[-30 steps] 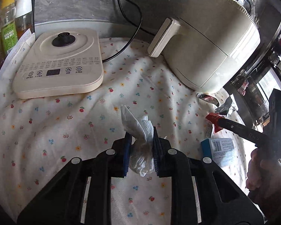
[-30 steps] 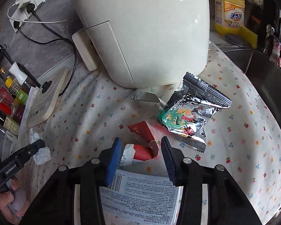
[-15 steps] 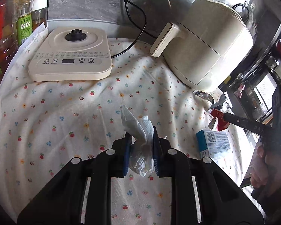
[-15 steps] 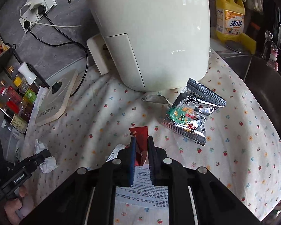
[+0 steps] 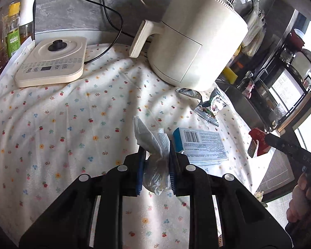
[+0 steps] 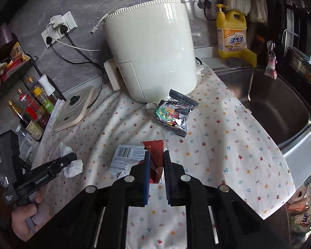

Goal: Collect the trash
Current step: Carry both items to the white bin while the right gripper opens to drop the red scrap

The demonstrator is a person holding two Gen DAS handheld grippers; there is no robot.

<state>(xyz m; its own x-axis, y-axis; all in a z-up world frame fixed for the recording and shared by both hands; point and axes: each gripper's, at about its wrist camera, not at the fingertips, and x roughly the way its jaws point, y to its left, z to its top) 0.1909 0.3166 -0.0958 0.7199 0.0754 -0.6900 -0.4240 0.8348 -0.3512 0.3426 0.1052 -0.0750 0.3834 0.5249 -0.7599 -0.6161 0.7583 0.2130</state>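
Note:
My left gripper (image 5: 156,159) is shut on a crumpled white tissue (image 5: 153,143), held above the flowered cloth (image 5: 62,128). My right gripper (image 6: 156,161) is shut on a red paper wrapper (image 6: 155,148), lifted off the cloth; in the left wrist view that red wrapper (image 5: 257,143) hangs at the right edge. A blue and white carton (image 5: 201,143) lies flat on the cloth just past the left gripper, and the same carton (image 6: 126,155) shows left of the right fingers. A silver snack bag (image 6: 174,112) lies near the cream air fryer (image 6: 151,47).
A cream appliance base (image 5: 51,62) sits at the back left with black cables behind it. Sauce bottles (image 6: 33,108) stand at the left edge. A steel sink (image 6: 275,101) opens to the right, with a yellow detergent jug (image 6: 231,33) behind it.
The right gripper closed on the red wrapper and lifted it up and back from the cloth. The left gripper moved back and to the right with the tissue still held.

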